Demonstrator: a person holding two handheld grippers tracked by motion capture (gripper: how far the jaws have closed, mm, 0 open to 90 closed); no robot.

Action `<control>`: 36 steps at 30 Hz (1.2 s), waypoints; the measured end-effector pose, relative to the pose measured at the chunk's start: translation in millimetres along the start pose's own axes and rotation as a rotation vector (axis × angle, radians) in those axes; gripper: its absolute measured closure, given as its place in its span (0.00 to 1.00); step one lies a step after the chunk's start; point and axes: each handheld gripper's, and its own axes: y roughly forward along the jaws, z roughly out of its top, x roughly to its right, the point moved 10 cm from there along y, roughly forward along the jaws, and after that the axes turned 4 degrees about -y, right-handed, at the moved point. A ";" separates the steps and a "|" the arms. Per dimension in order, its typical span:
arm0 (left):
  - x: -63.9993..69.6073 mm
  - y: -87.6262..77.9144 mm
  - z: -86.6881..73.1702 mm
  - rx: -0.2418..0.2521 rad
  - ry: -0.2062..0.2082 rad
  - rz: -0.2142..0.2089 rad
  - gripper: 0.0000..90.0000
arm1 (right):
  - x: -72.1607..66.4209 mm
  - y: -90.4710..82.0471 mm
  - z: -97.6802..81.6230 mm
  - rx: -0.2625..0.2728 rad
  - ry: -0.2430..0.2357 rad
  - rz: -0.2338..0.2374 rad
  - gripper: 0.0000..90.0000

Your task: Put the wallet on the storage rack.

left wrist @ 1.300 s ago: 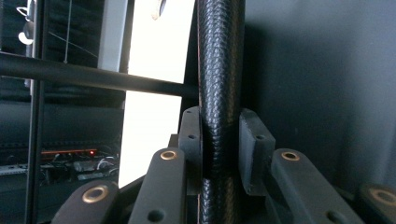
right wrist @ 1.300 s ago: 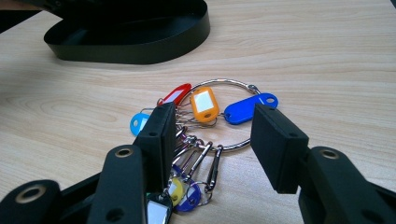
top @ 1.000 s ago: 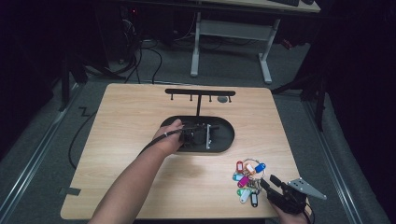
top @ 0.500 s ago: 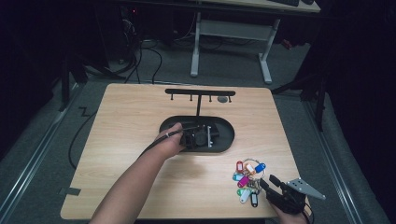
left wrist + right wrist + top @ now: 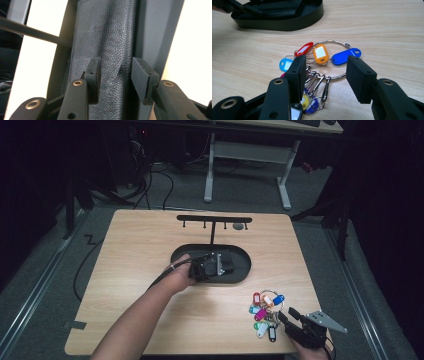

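A black leather wallet [image 5: 107, 30] lies in the black oval tray [image 5: 245, 270] at the table's middle. My left gripper [image 5: 225, 265] reaches into the tray from the left. In the left gripper view its jaws [image 5: 113, 72] straddle the wallet; they have just been opening, and the right pad stands off the leather. A ring of keys with coloured tags [image 5: 265, 312] lies on the wood at the near right. My right gripper [image 5: 284, 316] hovers just behind it. In the right gripper view its jaws [image 5: 325, 70] stand open around the key ring [image 5: 329, 57] without touching it.
A black T-shaped hook stand [image 5: 214, 219] rises from the tray's far side, with a small round thing [image 5: 239, 226] hanging at its right. The person's left forearm [image 5: 140, 320] crosses the near half of the table. Table edges lie close to the right gripper.
The left hand at the tray has shifted slightly toward the near side. The right gripper and the keys have stayed in place.
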 end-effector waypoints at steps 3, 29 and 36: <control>-2.3 -3.3 -5.0 0.010 -0.028 0.001 0.67 | 1.0 0.4 0.8 0.001 0.002 -0.003 0.57; 31.5 -85.9 -81.8 0.274 -0.505 -0.072 0.59 | 1.9 0.4 0.2 -0.005 -0.016 0.003 0.74; 54.4 -105.4 -108.7 0.337 -0.609 -0.136 0.53 | 0.1 -0.7 0.9 -0.005 -0.004 0.015 0.74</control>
